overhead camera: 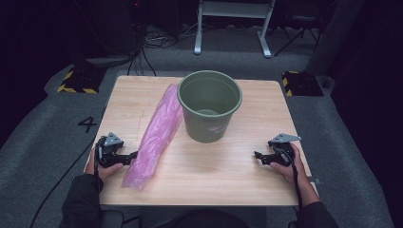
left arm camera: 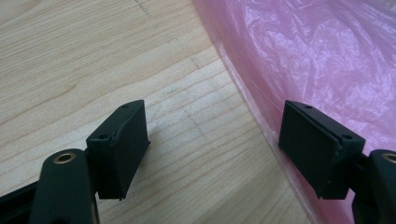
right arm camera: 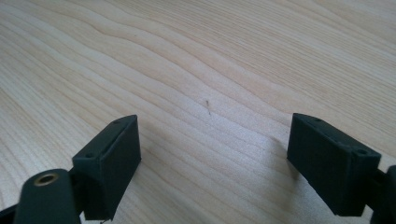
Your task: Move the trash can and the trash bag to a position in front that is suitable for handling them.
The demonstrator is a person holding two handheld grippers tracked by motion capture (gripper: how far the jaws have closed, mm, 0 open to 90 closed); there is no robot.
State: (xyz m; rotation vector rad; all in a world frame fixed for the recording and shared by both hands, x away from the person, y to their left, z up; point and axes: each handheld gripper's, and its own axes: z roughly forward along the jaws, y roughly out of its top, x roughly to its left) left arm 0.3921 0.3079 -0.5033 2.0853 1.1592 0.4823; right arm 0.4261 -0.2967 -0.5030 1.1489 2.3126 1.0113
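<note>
Pink plastic bag (overhead camera: 154, 137) lies flat and folded long on the table (overhead camera: 228, 175), running from near your left hand up to the rim of the green bucket (overhead camera: 209, 105), which it touches or nearly touches at the far end. Bucket stands upright mid-table and looks empty, no liner in it. So nothing is done yet, judging from this: bag not lifted, not opened, not in the bucket. Your left gripper (overhead camera: 129, 156) sits just beside the bag's near end with jaws spread wide, holding nothing; the left gripper view has one jaw over bare wood and the other at the bag (left arm camera: 327, 60) edge. Your right gripper (overhead camera: 259, 156) rests well apart on bare table (right arm camera: 196, 70), jaws also wide, empty. Left to do: grab the bag, open it, fit it to the bucket.
</note>
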